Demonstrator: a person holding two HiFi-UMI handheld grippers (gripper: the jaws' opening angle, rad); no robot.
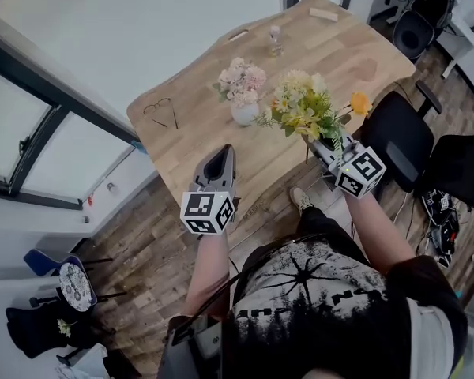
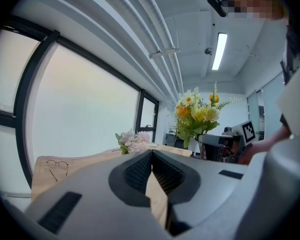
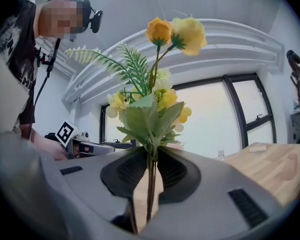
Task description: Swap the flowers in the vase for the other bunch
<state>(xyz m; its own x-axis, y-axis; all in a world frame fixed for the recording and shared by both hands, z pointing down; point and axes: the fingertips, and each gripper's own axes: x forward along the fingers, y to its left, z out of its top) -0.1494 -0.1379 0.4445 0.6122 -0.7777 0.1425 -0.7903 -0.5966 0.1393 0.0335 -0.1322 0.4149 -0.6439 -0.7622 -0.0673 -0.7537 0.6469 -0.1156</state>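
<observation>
Vase (image 1: 245, 116) stands mid-tabletop (image 1: 191, 144) and holds the pink flowers (image 1: 242, 80), stems upright. Pink bunch not yet out, so the swap is undone at the vase end.

Left gripper (image 1: 219, 158): fingers pressed together, nothing between them. It points roughly level across the near edge. The pink flowers sit ahead and a touch right of its tips, near but apart.

Right gripper (image 1: 322, 144): fingers closed on the thin stems of the yellow bunch (image 1: 302, 105), blooms up, carried just right of the vase.

Judgement: the left hand is free and well placed for the pink bunch. The pink stems run vertically, so the fingers need to open, close across them under the blooms, then lift straight up. Glasses (image 1: 162, 111) lie well left, no obstacle.
</observation>
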